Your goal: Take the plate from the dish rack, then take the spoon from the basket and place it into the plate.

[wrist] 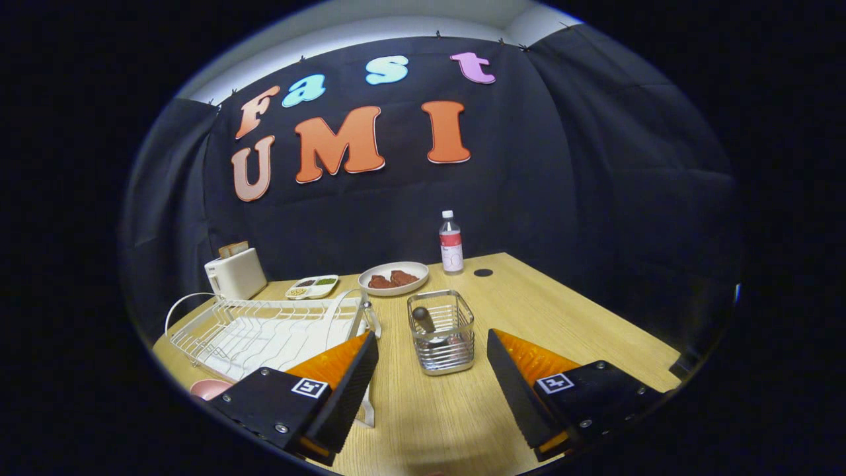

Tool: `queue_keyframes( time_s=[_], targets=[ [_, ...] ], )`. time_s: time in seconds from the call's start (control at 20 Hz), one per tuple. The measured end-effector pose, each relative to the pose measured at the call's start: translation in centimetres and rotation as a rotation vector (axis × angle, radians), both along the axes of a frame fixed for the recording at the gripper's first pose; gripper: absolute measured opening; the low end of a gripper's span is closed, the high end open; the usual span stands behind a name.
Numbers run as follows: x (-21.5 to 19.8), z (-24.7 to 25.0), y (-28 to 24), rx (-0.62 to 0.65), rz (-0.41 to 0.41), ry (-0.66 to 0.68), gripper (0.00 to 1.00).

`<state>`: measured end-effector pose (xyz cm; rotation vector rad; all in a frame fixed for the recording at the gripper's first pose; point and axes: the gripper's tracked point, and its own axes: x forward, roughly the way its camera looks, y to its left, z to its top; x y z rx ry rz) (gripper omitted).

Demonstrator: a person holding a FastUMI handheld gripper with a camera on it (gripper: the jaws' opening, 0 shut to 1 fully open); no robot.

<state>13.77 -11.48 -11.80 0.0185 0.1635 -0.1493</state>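
Your claw (pixel 433 370) hangs above the table (pixel 568 324) with its two fingers spread wide apart and nothing between them but bare wood. Neither finger touches anything.

Just ahead of the fingers, in line with the gap, stands the wire basket (pixel 441 332). The spoon (pixel 426 322) sits inside it, its dark rounded end leaning up toward the basket's left rim; its lower part is hard to make out through the wires.

Left of the basket lies the dish rack (pixel 264 327), a white wire frame on a pale tray. Your left finger (pixel 340 390) overlaps its near right corner in this view; you cannot tell whether it touches. No plate stands in the rack's slots that you can make out. A pink rounded rim (pixel 210 389), which may be the plate, peeks out at the near left corner, beside the rack and behind the left finger's mount; too little of it shows to be sure.

Beyond the rack, a white toaster (pixel 236 274) stands by the cloth wall. Between it and the bottle (pixel 451 243) lie a small divided tray (pixel 312 287) with bits of food and a white dish (pixel 394 276) with brown pieces on it. The bottle stands upright near the table's far edge, with a small dark round hole (pixel 483 272) in the table just beside it.
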Motion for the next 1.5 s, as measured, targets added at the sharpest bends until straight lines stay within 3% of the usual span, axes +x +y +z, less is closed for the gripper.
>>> queue_keyframes(
  time_s=[0.2, 0.35, 0.55, 0.65, 0.7, 0.9, 1.1, 1.5],
  targets=[
    [3.5, 1.0, -0.6, -0.061, -0.005, -0.086, 0.99],
    [5.4, 0.0, -0.5, -0.103, 0.002, -0.076, 0.98],
    [7.2, -1.5, -0.5, -0.111, 0.003, -0.046, 0.85],
    [7.8, -1.5, -0.7, -0.099, -0.005, -0.050, 0.70],
    [8.1, -1.6, -0.4, -0.085, 0.000, -0.048, 0.55],
    [8.7, -1.8, -0.7, -0.065, -0.013, -0.041, 0.17],
    [8.8, -0.7, -0.6, -0.059, -0.020, -0.052, 0.12],
    [5.0, 8.2, -0.9, -0.148, -0.058, -0.187, 0.11]
  ],
)
